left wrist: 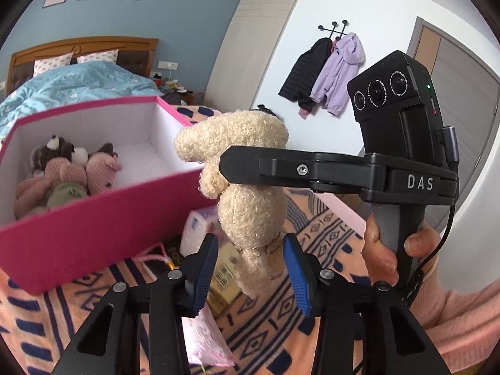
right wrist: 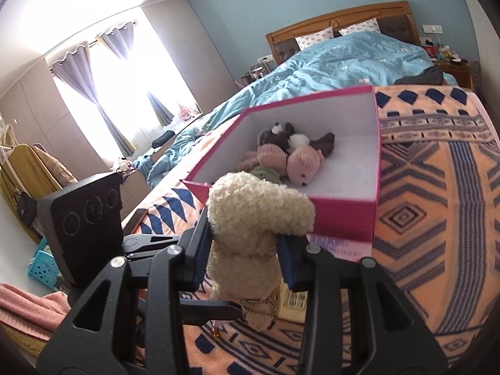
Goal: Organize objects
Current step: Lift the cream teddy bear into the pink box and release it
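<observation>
A cream plush toy [left wrist: 250, 193] hangs in the air above a bed spread with an orange patterned blanket [right wrist: 437, 218], held between both tools. In the right wrist view the right gripper [right wrist: 243, 256] pinches the toy's body just under its curly head, both blue pads pressed into the fur, while the black finger of the other tool reaches in from the left and meets the toy's lower end near a small gold chain. The left wrist view shows that same grip from the side: the right gripper's black finger lies across the toy's middle, and a hand [left wrist: 384, 250] in a pink sleeve grips its handle below the camera block. In that view the left gripper [left wrist: 250, 268] stands with its blue pads on either side of the toy's dangling lower part; the right-hand pad touches the fur at the chain, but whether the left-hand pad presses on it I cannot tell. A pink box [left wrist: 103, 218] with a white inside sits on the blanket just beyond the toy, holding a pink knitted plush [right wrist: 300, 162] and a brown plush [right wrist: 281, 137]. Only the left view shows a tissue pack [left wrist: 200, 228] and a small carton [left wrist: 228, 278] lying under the toy, and jackets [left wrist: 325, 75] on a wall hook; only the right view shows the curtained window [right wrist: 125, 72]
</observation>
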Available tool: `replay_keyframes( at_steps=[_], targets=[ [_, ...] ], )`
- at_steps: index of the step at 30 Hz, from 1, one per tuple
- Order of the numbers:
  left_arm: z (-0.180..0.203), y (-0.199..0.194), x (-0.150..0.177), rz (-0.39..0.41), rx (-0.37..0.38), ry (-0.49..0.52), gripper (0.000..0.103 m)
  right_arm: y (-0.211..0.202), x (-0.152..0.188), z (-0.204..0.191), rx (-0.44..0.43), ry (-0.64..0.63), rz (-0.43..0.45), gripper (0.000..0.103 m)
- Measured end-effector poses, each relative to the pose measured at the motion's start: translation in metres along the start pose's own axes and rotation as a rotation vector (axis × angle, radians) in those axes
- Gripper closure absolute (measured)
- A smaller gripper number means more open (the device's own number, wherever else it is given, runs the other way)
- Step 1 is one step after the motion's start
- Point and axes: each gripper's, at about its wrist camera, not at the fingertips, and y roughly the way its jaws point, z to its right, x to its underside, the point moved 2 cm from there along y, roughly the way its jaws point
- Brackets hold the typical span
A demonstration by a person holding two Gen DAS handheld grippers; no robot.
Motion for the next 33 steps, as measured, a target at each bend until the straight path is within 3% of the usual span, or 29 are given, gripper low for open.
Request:
replay_keyframes(
  at_steps=[8,21,33],
  targets=[
    [-0.008,0.003,-0.030,0.034,-0.033,0.006,0.066,0.005,-0.035,0.003,-0.003,-0.029,0.026,0.063],
    [-0.032,0.018,-0.073,0.051,-0.096,0.014,0.066,0.028,-0.081,0.019,0.015,-0.043,0.027,0.063],
    [-0.054,0.044,-0.085,0.004,-0.147,-0.004,0.066,0.048,-0.092,0.039,0.060,-0.042,-0.012,0.063]
  ],
)
